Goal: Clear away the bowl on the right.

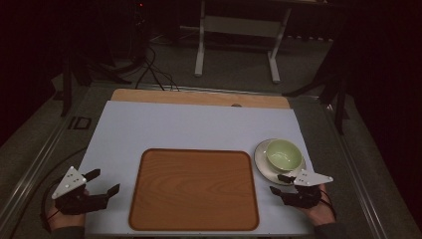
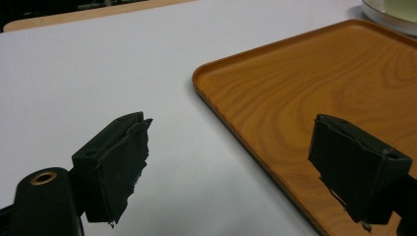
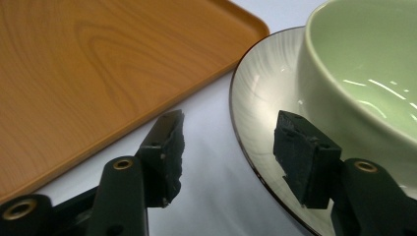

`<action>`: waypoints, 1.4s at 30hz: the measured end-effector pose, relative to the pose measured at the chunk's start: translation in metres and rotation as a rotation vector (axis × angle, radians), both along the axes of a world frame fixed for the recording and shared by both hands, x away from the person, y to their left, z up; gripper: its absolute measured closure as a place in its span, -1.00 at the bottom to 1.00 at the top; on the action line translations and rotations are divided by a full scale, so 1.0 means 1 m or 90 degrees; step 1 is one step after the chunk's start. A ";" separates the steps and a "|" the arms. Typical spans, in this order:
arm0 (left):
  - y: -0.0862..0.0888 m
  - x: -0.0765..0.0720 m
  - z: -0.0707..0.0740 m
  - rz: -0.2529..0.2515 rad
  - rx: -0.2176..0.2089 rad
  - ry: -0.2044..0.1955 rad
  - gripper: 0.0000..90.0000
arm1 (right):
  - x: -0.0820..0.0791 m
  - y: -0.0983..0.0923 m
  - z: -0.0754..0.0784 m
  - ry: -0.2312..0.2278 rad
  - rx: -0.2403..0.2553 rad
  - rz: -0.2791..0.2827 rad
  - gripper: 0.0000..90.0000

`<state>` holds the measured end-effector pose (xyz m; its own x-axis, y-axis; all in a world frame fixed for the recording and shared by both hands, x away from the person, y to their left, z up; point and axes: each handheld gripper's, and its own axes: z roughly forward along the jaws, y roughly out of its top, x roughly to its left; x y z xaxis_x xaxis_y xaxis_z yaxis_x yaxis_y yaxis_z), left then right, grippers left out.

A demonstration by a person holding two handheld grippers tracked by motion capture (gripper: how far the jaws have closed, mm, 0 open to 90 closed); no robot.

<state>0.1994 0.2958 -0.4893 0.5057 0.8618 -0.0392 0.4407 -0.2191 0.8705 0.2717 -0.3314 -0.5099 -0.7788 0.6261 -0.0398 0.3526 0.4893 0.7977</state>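
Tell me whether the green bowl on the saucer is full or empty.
Empty: the green bowl stands upright on the saucer, and the part of its pale inside seen in the high and right gripper views is bare.

Open white tabletop (image 1: 199, 127) beyond the bare tray (image 1: 194, 186); bowl (image 1: 283, 153) on saucer (image 1: 262, 160) just beside its right edge.

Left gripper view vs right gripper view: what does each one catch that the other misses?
The left gripper view alone shows the left gripper, jaws open over the tray's edge, and a wooden strip at the table's far side. The right gripper view alone shows the right gripper, open at the saucer's rim, and the green bowl from close. Both show the wooden tray, the saucer and the white table cover.
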 end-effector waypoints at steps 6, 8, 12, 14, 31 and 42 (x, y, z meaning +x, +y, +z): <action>-0.001 0.001 0.000 -0.014 0.004 -0.009 -0.67 | 0.000 -0.002 0.003 -0.006 0.008 -0.004 -0.05; -0.001 0.002 -0.001 -0.014 0.000 -0.007 -0.67 | 0.000 -0.001 0.003 -0.005 0.007 -0.001 -0.05; -0.002 0.004 -0.002 -0.025 0.001 0.004 -0.67 | 0.004 0.003 0.006 -0.004 0.001 0.004 -0.05; -0.004 0.006 -0.005 -0.028 0.010 0.015 -0.67 | 0.007 0.006 0.009 -0.005 -0.003 0.011 -0.04; -0.002 0.004 -0.003 -0.019 0.002 -0.005 -0.66 | 0.031 0.027 0.027 -0.024 -0.002 0.050 0.00; -0.001 0.004 -0.003 -0.018 0.000 -0.004 -0.66 | 0.049 0.025 0.044 -0.048 -0.006 0.045 0.00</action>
